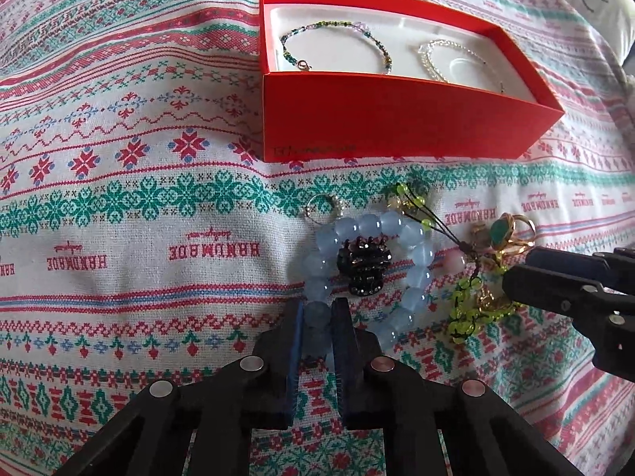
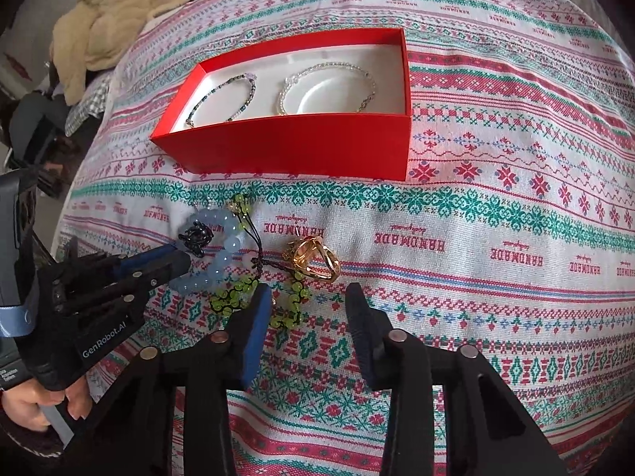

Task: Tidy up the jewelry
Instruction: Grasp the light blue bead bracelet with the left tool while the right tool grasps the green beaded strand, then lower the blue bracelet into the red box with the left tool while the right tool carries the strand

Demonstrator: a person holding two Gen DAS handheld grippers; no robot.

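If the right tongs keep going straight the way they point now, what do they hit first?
Probably the green beaded bracelet on black cord, which lies between the open fingers of the right tongs near the left one; depth is uncertain, so perhaps only the patterned cloth.

Surface covered by white woven cloth [image 1: 139,246] with red-and-green folk bands. On it: open red cardboard box [image 1: 389,119]; pale blue bead bracelet [image 1: 416,261] ringing black claw clip [image 1: 363,263]; green bead cord bracelet [image 2: 238,297]; gold rings [image 2: 315,260]; small silver ring [image 1: 321,206].
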